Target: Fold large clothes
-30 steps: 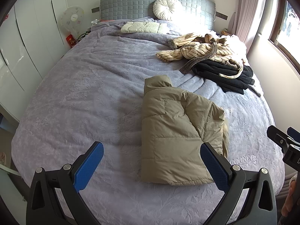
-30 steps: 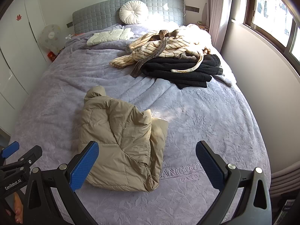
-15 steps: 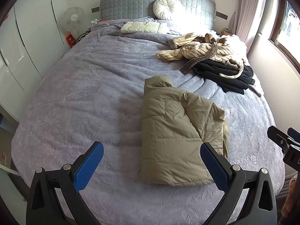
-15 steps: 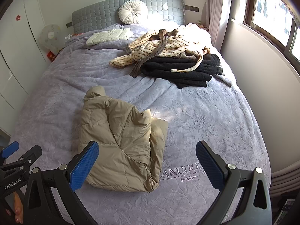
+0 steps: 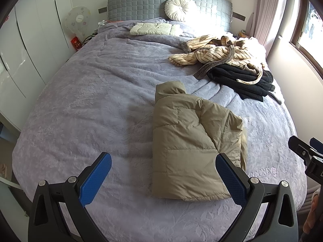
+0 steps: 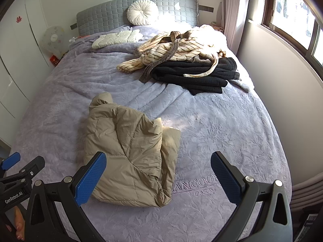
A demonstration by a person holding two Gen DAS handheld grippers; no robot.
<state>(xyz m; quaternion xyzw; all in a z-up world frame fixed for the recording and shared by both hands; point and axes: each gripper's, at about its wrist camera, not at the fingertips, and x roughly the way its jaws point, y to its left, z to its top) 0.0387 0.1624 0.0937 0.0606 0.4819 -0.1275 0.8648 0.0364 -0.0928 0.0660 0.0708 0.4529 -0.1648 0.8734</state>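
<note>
One puffy tan jacket (image 5: pixel 193 141) folded on the bed (image 5: pixel 80 104), both grippers' jaws wide apart, empty.

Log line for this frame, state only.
left gripper: open, empty | right gripper: open, empty | tan puffer jacket: folded on bed | striped robe, black garment: unfolded pile

- One bed (image 5: pixel 84 104), near to far across the scene, under one lilac cover.
- One grey headboard (image 5: pixel 141 4) at the far end.
- One round white cushion (image 5: pixel 180 8), far, against the headboard.
- One folded tan puffer jacket (image 5: pixel 187 141), near, middle.
- One striped cream robe (image 6: pixel 177 46), far right.
- One stack of black clothing (image 6: pixel 201 72) under the robe; how many pieces, I cannot tell.
- One folded pale quilted item (image 5: pixel 153 28), far, left of the cushion.
- One fan (image 5: pixel 77 19), far left.
- Two grippers: left gripper (image 5: pixel 163 173), right gripper (image 6: pixel 158 173), each with two blue pads spread wide.
</note>
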